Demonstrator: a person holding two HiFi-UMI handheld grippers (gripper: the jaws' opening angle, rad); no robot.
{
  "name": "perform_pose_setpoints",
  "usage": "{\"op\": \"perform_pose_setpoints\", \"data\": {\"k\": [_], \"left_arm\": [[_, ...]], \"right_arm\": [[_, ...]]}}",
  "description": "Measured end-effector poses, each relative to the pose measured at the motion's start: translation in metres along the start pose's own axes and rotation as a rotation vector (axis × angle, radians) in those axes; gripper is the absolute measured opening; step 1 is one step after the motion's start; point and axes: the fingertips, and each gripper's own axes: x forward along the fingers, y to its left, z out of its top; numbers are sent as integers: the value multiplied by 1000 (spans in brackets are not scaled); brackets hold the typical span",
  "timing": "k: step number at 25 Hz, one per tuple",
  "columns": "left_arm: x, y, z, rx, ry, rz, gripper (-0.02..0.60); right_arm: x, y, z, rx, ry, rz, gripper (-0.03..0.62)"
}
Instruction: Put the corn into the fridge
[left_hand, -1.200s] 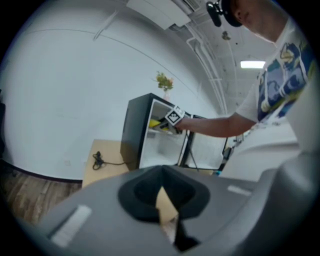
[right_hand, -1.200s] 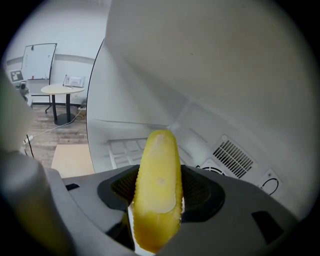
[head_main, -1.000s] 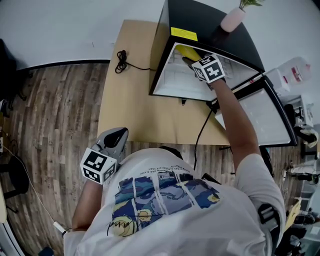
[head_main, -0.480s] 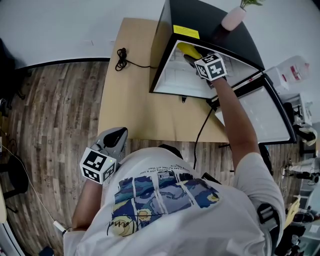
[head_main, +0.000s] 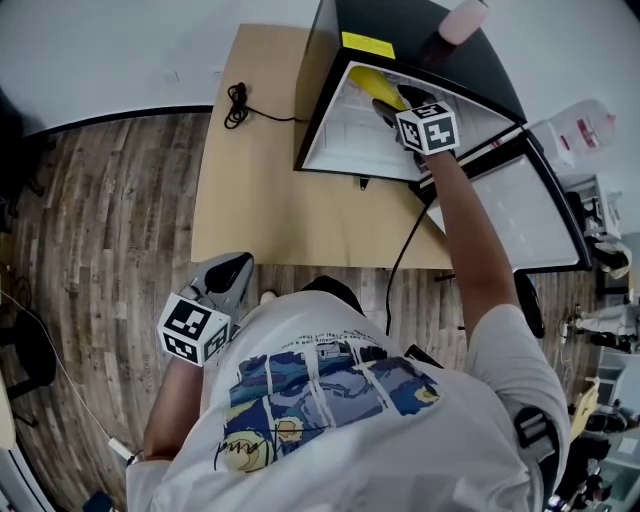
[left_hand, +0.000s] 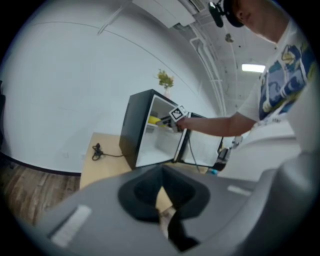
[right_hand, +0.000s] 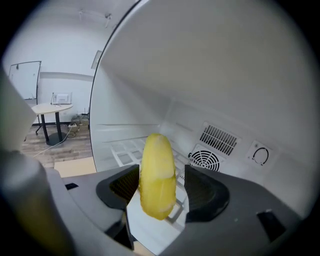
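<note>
Fridge (head_main: 400, 28) (label (head_main: 367, 44) unreadable) surrounds right gripper (right_hand: 159, 187) clasping corn (right_hand: 157, 165).

Your right gripper (head_main: 388, 108) has the yellow cob of corn (right_hand: 157, 175) inside the black box-shaped mini fridge (head_main: 420, 30).
The fridge stands at the far right of the pale wooden table (head_main: 270, 210), its door (head_main: 520, 215) open to your right; a coiled black cable (head_main: 238, 105) lies on the table left of it; your left gripper (head_main: 235, 270) hangs before the near edge.

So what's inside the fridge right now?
In the fridge, the corn, held in the right gripper, hangs over a white wire shelf, with vents on the back wall. Whatever lies below that shelf is covered.
</note>
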Motion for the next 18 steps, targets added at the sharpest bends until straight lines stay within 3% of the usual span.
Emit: {"op": "perform_pose_setpoints", "data": {"k": [8,18], "left_arm": [[19,-21,-8,2,29,-86,9],[61,-74,-6,89,74,-200,9]], "right_arm": [[-48,3,-11,84,-64,-44,253],[-137,50,-44,208,-165,-43,252]]}}
